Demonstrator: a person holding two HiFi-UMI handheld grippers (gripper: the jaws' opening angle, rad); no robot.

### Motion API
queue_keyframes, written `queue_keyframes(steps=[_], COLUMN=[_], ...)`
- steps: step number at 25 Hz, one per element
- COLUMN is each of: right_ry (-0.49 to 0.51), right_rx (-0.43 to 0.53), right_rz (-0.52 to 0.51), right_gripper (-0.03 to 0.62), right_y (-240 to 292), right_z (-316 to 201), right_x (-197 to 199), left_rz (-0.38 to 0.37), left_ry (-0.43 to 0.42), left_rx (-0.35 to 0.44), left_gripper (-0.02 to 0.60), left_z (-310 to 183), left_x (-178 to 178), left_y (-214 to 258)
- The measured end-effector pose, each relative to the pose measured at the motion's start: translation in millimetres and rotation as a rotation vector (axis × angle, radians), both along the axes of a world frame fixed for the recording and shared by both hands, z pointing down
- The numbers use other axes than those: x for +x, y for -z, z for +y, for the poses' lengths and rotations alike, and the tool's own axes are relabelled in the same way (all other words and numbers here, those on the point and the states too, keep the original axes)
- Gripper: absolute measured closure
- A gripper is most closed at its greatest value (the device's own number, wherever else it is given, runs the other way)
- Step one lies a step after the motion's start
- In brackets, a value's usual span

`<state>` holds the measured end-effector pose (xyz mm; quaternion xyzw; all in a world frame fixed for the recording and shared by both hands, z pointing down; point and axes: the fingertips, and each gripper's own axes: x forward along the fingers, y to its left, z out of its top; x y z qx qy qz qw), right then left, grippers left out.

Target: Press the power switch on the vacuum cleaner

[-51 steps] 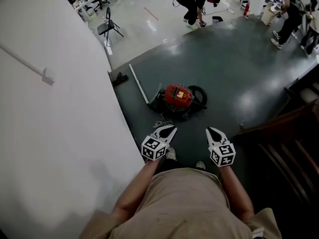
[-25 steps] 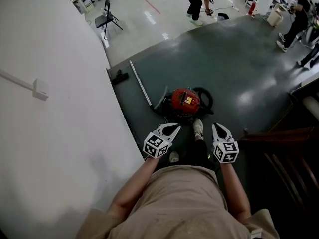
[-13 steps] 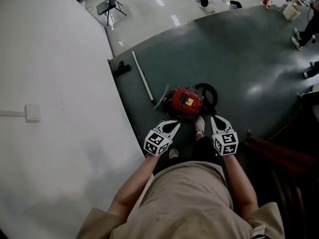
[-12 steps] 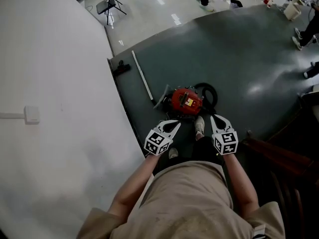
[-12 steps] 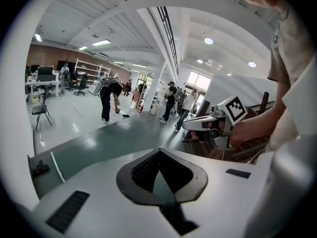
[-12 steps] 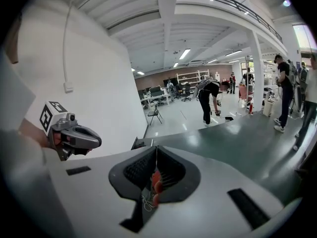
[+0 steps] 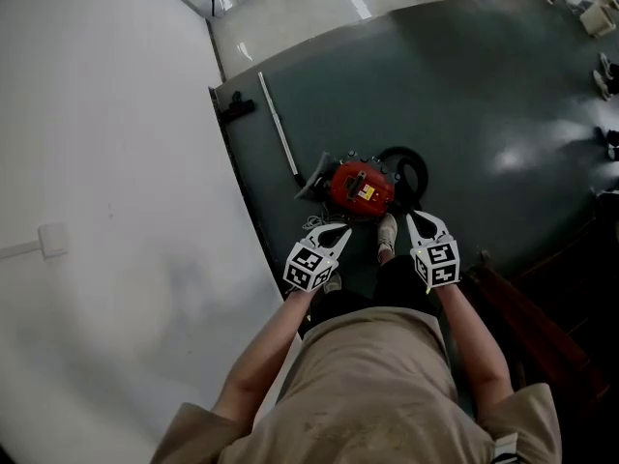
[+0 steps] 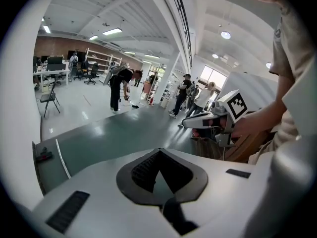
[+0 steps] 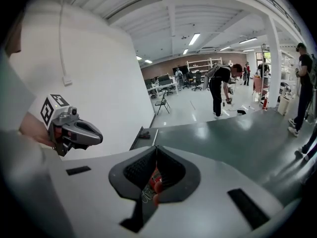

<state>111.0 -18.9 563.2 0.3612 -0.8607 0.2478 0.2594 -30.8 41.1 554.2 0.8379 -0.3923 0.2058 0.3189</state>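
The red vacuum cleaner (image 7: 360, 187) lies on the dark green floor just ahead of my feet, with its black hose (image 7: 408, 166) coiled behind it. Its white wand (image 7: 280, 141) and black floor head (image 7: 235, 109) lie to the left along the wall. My left gripper (image 7: 334, 230) and right gripper (image 7: 416, 220) are both shut and hold nothing. They are held above the floor, short of the vacuum. In the right gripper view a bit of the red vacuum (image 9: 154, 180) shows through the gap behind the closed tips of the right gripper (image 9: 156, 148). The left gripper (image 8: 158, 151) points over bare floor.
A white wall (image 7: 106, 211) runs close along my left. Dark wooden furniture (image 7: 546, 327) stands at my right. My shoe (image 7: 387, 232) is just before the vacuum. Several people (image 9: 219, 88) work far across the hall, and a folding chair (image 9: 161, 103) stands by the wall.
I have stepped closer: the vacuum has drawn nearer to both gripper tips, and one foot has come forward beside it. Both grippers stay shut.
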Motion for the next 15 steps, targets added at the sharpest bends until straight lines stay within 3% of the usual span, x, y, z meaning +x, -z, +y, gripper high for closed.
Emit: queue_keyframes(steps=[7,15], right_ry=[0.126,0.180], right_rx=[-0.067,-0.131], right_rz=[0.076,0.180], right_gripper=[0.582,0.581], right_y=[-85,-184], right_z=[-31,-38], right_x=[-19,-40], left_rz=[-0.031,-0.045], left_ry=[0.041,-0.015], left_rx=[-0.098,-0.205], left_gripper=[0.575,0.575], left_z=[-26,-38], left_x=[-1,3], left_y=[-72,-169])
